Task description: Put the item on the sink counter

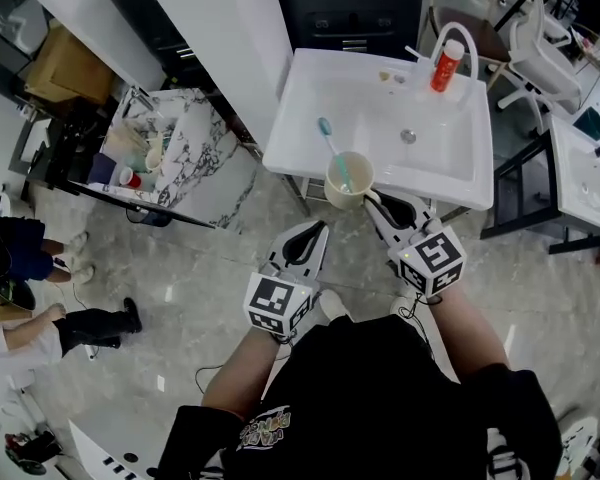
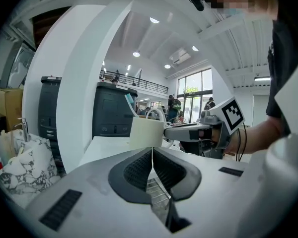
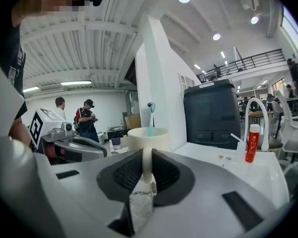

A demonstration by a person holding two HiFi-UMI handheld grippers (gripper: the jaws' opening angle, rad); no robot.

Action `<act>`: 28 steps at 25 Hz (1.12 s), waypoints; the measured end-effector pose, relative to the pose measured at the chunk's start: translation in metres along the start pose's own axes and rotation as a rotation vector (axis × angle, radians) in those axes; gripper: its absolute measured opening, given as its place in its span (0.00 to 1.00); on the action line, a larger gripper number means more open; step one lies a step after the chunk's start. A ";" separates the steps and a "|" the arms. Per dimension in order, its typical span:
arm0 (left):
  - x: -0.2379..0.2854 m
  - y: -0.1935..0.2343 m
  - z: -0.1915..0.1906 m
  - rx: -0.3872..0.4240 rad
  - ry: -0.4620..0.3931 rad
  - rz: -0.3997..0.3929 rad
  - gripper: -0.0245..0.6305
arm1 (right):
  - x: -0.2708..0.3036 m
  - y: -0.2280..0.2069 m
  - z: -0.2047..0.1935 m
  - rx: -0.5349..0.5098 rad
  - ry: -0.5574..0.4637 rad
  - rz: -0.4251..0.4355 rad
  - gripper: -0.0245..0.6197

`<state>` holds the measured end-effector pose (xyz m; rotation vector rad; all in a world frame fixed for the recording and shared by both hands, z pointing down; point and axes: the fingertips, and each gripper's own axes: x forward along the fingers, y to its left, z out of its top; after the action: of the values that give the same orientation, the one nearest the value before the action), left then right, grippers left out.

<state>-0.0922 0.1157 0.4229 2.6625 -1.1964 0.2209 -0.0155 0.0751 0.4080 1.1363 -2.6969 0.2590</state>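
Cream plastic fills the grip of my right hand-held gripper point(image 3: 147, 155): its jaws are clenched on the thin handle of the cup point(image 1: 348, 180), one pad on each side. My left hand-held gripper point(image 2: 152, 151) hangs just beside it, a little nearer my body. Its jaws are pressed together with nothing between them, and it touches neither the cup nor the other tool.

The cup stands upright at the tips of my right hand-held gripper, right at the front edge of the white sink point(image 1: 450, 163). From above it overlaps that front rim. I cannot tell whether its base rests on the rim or hangs just over it. A toothbrush point(image 1: 332, 148) with a teal head leans inside the cup, sticking out over the basin.

Farther on, past the basin and its drain point(image 1: 408, 136), a red tube point(image 1: 442, 66) stands upright on the back ledge of the sink, close under the arched white faucet point(image 1: 463, 34). It is well apart from the cup.

Left of the sink stands a marble-patterned cabinet point(image 1: 195, 158) with small containers crowded on its far side. Behind the sink is a dark cabinet point(image 1: 350, 3), and white chairs point(image 1: 540, 48) stand off to the right. Two people point(image 1: 25, 248) stand on the pale stone floor point(image 1: 230, 258), well away to my left.
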 end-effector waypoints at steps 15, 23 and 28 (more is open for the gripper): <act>0.010 0.028 0.011 0.007 0.000 -0.070 0.07 | 0.032 -0.004 0.017 0.000 -0.005 -0.050 0.19; 0.045 0.041 0.017 0.003 0.004 -0.056 0.07 | 0.048 -0.041 0.019 0.000 0.002 -0.040 0.19; 0.073 0.048 0.023 -0.001 0.005 -0.043 0.07 | 0.058 -0.069 0.022 -0.011 0.009 -0.023 0.19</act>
<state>-0.0786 0.0265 0.4236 2.6820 -1.1364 0.2192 -0.0078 -0.0175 0.4074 1.1601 -2.6721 0.2448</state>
